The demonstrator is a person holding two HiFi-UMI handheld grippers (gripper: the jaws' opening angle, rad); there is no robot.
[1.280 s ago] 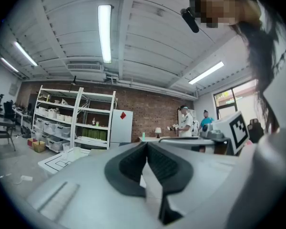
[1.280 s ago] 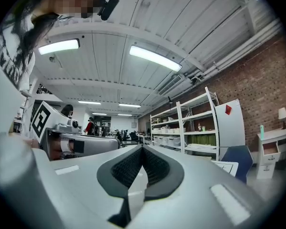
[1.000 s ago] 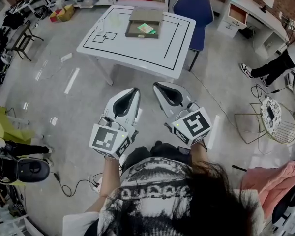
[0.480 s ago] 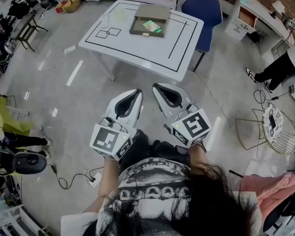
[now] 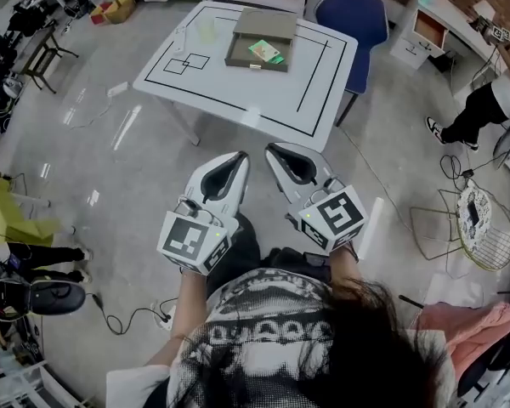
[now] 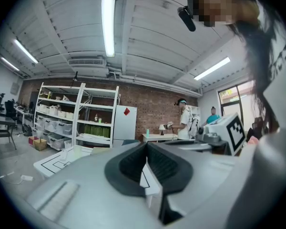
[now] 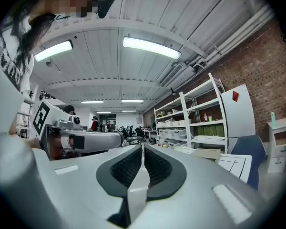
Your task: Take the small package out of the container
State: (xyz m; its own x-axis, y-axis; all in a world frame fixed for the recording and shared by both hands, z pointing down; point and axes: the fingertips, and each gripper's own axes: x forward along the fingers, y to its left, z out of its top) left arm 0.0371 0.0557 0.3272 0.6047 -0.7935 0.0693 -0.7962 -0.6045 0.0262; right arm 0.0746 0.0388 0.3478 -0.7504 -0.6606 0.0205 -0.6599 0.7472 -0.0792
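Note:
A flat brown container [image 5: 257,42] lies open on the white table [image 5: 238,92] far ahead of me, with a small green package [image 5: 265,52] inside it. My left gripper [image 5: 240,155] and right gripper [image 5: 272,149] are held side by side close to my body, above the floor and well short of the table. Both are shut with nothing between the pads. In the left gripper view the shut left gripper [image 6: 146,145] points toward the table [image 6: 52,163]. The right gripper [image 7: 143,148] has the container [image 7: 207,153] low to its right.
A blue chair [image 5: 350,19] stands behind the table's far right corner. A clear cup [image 5: 206,29] sits on the table left of the container. A seated person's legs [image 5: 467,113] and a wire stool [image 5: 472,215] are at the right. Cables [image 5: 123,317] lie on the floor.
The table has drawn slightly nearer and shifted in the head view. Both grippers keep the same shut pose in front of me.

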